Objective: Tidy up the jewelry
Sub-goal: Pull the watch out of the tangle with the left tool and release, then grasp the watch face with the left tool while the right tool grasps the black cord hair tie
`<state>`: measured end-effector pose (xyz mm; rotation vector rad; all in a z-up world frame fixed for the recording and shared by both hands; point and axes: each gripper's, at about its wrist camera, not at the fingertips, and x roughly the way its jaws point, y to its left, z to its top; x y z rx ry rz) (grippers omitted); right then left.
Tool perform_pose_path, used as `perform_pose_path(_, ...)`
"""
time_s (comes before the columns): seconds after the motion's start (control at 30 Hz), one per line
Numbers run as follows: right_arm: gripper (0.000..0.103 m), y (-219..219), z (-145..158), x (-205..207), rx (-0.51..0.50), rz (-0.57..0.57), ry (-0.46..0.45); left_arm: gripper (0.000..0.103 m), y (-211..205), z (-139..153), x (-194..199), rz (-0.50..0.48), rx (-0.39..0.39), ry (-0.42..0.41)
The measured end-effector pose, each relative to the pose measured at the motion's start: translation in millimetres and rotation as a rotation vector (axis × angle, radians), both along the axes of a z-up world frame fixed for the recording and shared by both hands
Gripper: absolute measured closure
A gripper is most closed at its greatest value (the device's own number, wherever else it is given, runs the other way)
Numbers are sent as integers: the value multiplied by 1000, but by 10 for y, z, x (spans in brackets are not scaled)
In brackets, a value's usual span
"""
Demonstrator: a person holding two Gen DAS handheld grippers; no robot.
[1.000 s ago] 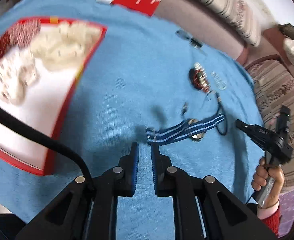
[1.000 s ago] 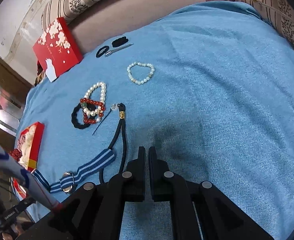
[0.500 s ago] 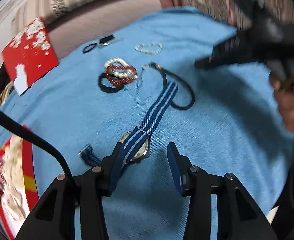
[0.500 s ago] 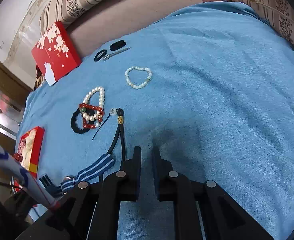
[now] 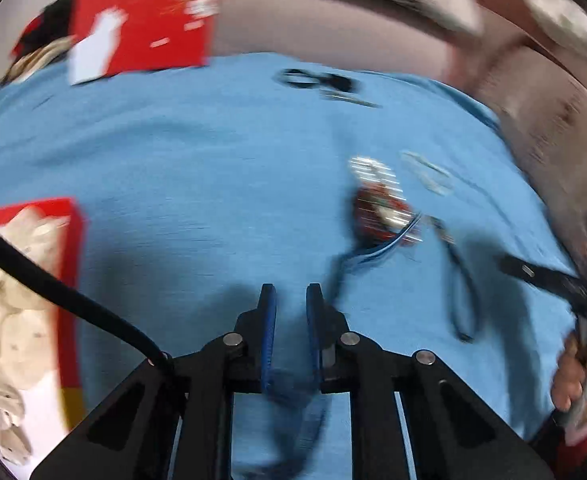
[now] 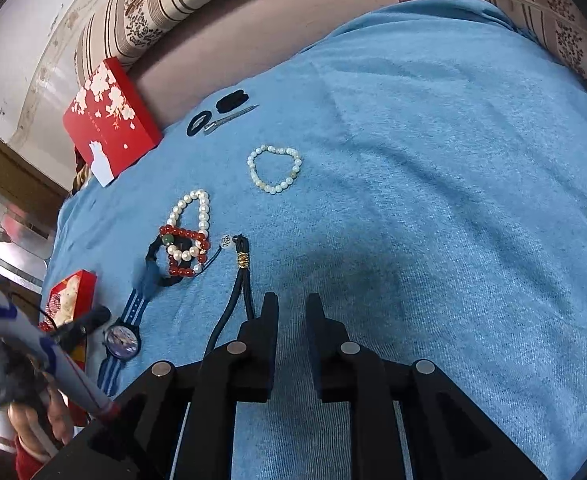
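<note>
My right claw [image 6: 291, 308] stands released, fingers a little apart, holding nothing. From 12 to 4 o'clock the blue cloth [image 6: 433, 200] lies bare up to the sofa [image 6: 253, 40] edge. At 8 o'clock my left claw [image 5: 289, 292] looks clenched on the striped watch [image 6: 121, 338], though its own view is blurred. The red box [image 6: 71, 300] beside it holds cream padding. The pearl bracelet [image 6: 274, 170] lies at 11 o'clock.

On the cloth [image 6: 433, 200], the watch [image 6: 122, 338] lies left of the cord [image 6: 235, 292]; the overlapping bracelets [image 6: 185, 240] lie behind both, a lone bead bracelet [image 6: 274, 168] farther back.
</note>
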<state>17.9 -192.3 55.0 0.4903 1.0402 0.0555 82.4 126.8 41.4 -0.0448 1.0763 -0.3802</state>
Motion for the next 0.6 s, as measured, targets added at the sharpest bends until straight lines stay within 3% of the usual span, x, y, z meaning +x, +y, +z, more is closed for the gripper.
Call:
perform_pose_path(0.17,87,38,-23,75,3,1,0,88,421,-110,-48,123,-2,55)
perform_pose_path(0.27,81,96,-9,91,26,21,-23,86,458,28,-204,137,-56,22)
perform_pose_path(0.33,78,174,3,112,36,47,-43,67,347,131,-329,112,-92,-3)
perform_pose_path(0.37,78,213,10,127,37,59,-52,49,277,155,-384,103,-97,-18)
perform_pose_path(0.4,77,250,14,143,36,67,-58,42,192,167,-439,93,-96,-37)
perform_pose_path(0.6,72,518,-48,294,-61,118,-56,42,-167,-52,-453,-8,1,-36)
